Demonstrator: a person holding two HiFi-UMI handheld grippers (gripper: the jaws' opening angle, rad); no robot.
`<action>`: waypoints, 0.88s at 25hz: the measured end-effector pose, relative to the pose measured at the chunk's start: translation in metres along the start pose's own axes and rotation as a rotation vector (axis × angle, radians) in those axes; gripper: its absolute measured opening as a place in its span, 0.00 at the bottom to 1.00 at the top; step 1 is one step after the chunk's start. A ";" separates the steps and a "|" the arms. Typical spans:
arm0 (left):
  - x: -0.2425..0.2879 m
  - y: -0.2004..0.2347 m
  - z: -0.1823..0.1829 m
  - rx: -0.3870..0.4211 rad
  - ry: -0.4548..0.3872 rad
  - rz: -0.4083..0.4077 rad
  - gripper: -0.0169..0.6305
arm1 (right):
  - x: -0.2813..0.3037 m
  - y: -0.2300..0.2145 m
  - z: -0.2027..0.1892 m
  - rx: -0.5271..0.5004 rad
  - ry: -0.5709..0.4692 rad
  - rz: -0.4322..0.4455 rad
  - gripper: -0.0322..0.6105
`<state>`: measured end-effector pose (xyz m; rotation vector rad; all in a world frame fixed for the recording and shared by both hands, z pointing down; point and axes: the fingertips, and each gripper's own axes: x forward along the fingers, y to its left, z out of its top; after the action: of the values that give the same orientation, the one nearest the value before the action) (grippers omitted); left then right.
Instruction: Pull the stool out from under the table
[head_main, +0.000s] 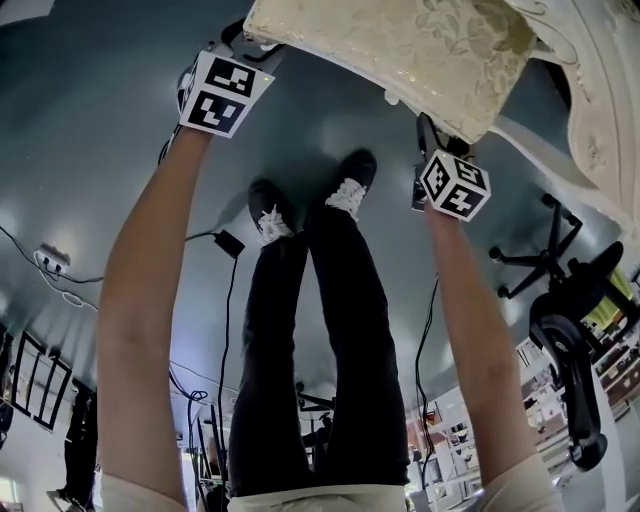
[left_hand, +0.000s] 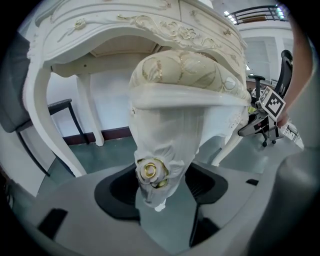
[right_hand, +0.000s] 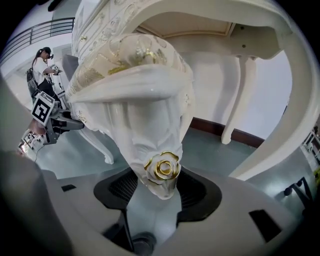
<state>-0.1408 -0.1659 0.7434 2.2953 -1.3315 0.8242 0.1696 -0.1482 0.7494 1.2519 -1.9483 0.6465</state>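
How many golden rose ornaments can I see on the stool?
2. One rose on the stool leg at the left gripper, one rose at the right gripper. Far legs may hide more.

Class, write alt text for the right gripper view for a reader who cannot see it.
The right gripper grips a white stool by its leg, at a gold rose carving. Behind stands an ornate white table.

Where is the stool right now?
In the head view the stool is top centre, beside the white table, two of its legs gripped by the left tool and right tool.
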 end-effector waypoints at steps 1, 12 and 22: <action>-0.004 -0.001 -0.003 0.002 0.003 -0.003 0.47 | -0.003 0.003 -0.003 0.000 0.000 0.002 0.47; -0.052 -0.044 -0.049 -0.048 0.008 0.014 0.47 | -0.037 0.022 -0.059 -0.023 0.040 0.009 0.47; -0.086 -0.072 -0.079 -0.089 0.054 0.004 0.47 | -0.061 0.035 -0.090 -0.046 0.083 0.034 0.47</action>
<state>-0.1358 -0.0286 0.7469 2.1880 -1.3234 0.8058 0.1805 -0.0348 0.7558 1.1478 -1.9089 0.6567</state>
